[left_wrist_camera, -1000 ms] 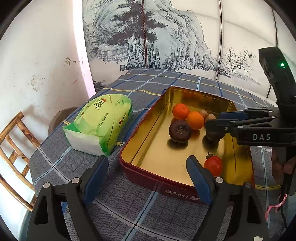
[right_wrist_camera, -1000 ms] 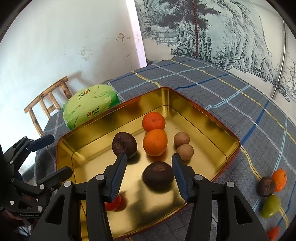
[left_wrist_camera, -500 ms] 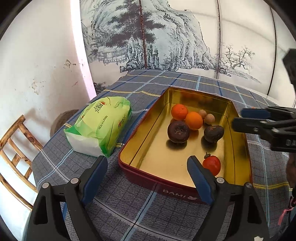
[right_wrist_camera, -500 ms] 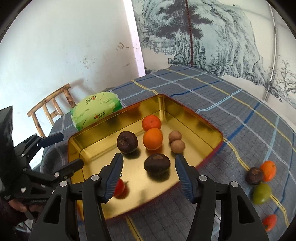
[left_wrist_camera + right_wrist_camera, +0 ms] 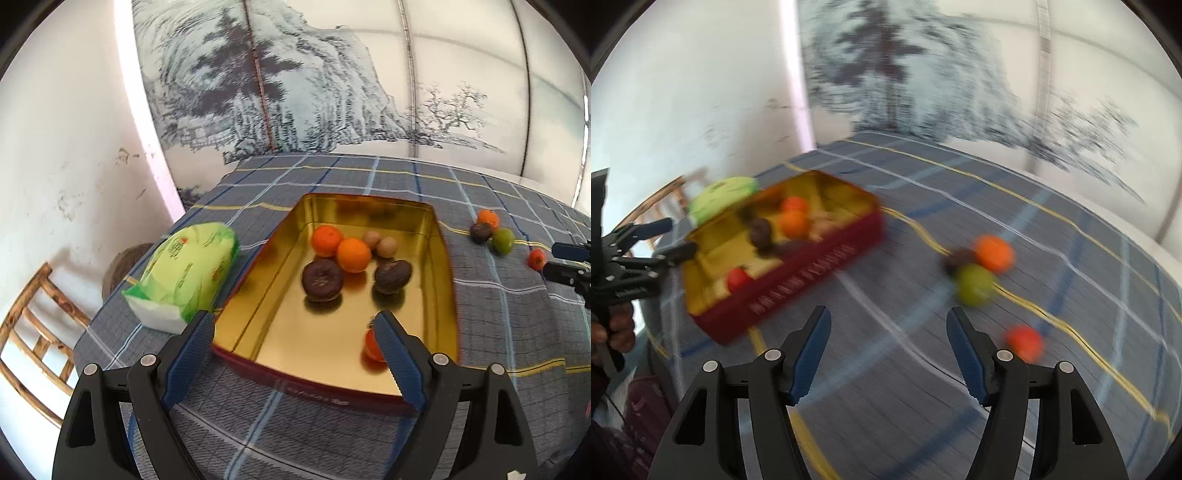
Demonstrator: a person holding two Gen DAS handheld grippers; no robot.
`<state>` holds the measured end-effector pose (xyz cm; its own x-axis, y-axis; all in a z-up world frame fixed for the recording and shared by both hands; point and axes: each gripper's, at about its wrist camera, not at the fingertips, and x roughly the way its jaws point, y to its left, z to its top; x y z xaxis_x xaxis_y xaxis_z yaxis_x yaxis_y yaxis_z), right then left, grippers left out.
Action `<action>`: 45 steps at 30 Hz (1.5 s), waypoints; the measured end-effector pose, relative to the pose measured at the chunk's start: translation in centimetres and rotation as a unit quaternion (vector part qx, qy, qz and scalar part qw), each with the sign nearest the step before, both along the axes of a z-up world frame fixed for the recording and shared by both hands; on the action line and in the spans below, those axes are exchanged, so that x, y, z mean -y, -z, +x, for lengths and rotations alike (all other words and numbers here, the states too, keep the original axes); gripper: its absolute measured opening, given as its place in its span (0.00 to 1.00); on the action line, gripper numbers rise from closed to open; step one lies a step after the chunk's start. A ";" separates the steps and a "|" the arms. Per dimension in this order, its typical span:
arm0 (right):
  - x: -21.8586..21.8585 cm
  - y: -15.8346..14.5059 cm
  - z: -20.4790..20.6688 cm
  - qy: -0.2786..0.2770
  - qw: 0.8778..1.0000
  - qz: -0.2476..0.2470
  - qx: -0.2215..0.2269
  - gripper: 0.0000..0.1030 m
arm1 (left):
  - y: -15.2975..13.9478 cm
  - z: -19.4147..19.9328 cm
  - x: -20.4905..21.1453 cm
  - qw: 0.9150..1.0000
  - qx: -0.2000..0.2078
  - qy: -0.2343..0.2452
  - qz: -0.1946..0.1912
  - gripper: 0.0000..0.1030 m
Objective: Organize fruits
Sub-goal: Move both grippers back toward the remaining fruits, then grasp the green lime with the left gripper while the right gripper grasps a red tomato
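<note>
While the right hand-held gripper (image 5: 888, 345) sits over bare checked cloth with its jaws opening and nothing between them, four fruits remain loose on the surface (image 5: 491, 332), well apart from the tin. These are an orange (image 5: 993, 253), a green fruit (image 5: 973, 284) and a dark fruit (image 5: 955, 258) bunched together and touching, plus a small red fruit (image 5: 1025, 343) lying alone, just beside the right finger.

The gold tin (image 5: 443, 258) holds two oranges (image 5: 352, 254), two small tan fruits (image 5: 386, 246), two dark fruits (image 5: 322, 279) and a red one (image 5: 371, 345). The left hand-held gripper (image 5: 293, 360) is spread wide and empty at the tin's near wall.

Risks, as judged:
- The right-wrist view is heavily smeared, so aim on the next fruit may be poor.
- With the cluster packed tight, closing on one could nudge its neighbours; round fruit would roll on the cloth, possibly off the edge.
- The red fruit looks soft; a hard pinch could bruise it.
- A drop into the tin could knock the fruits already there.
</note>
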<state>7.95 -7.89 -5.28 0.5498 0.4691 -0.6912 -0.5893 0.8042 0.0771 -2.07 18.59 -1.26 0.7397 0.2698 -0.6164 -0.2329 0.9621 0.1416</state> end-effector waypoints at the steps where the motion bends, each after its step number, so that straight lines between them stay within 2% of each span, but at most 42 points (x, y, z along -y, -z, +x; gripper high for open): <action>1: 1.2 0.2 0.2 0.015 1.000 0.002 -0.003 0.64 | -0.2 0.1 0.5 1.000 -0.001 0.008 0.001 0.83; 7: 8.6 0.9 1.7 0.096 0.995 0.020 -0.014 0.64 | -1.3 1.1 4.1 0.997 -0.006 0.075 0.008 0.83; 12: 12.7 1.4 2.2 0.140 0.990 0.025 -0.016 0.64 | -2.4 3.2 8.1 0.988 -0.019 0.151 -0.015 0.82; 16: 15.3 2.2 2.6 0.160 0.986 0.043 -0.028 0.64 | -2.9 6.0 11.5 0.975 -0.040 0.210 -0.058 0.75; 19: 16.7 2.8 2.5 0.166 0.984 0.056 -0.035 0.64 | -2.7 8.8 13.7 0.966 -0.062 0.231 -0.098 0.65; 22: 17.6 2.8 2.3 0.165 0.983 0.073 -0.034 0.65 | -2.0 11.5 15.4 0.959 -0.083 0.234 -0.135 0.64; 25: 17.8 2.8 2.1 0.160 0.983 0.084 -0.034 0.65 | -1.0 13.8 16.7 0.958 -0.095 0.230 -0.141 0.63; 30: 17.4 2.7 1.8 0.146 0.985 0.087 -0.028 0.66 | 1.2 17.1 17.7 0.954 -0.123 0.212 -0.174 0.53; 33: 18.0 2.7 1.7 0.145 0.983 0.107 -0.030 0.67 | 2.4 18.6 17.9 0.949 -0.140 0.202 -0.196 0.49; 41: 18.1 2.8 1.7 0.130 0.983 0.126 -0.035 0.70 | 4.3 20.7 19.0 0.950 -0.158 0.180 -0.203 0.48; 43: 18.2 2.8 1.7 0.127 0.982 0.133 -0.036 0.70 | 4.6 21.1 19.1 0.951 -0.159 0.174 -0.201 0.46; 45: 18.4 2.8 1.7 0.124 0.982 0.138 -0.037 0.71 | 5.1 21.5 19.2 0.951 -0.166 0.165 -0.202 0.37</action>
<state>9.68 -26.24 -8.05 0.6243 0.5019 -0.5987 -0.3618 0.8649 0.3478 19.43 -0.60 -6.36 0.4887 -0.2517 -0.8354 0.0842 0.9666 -0.2420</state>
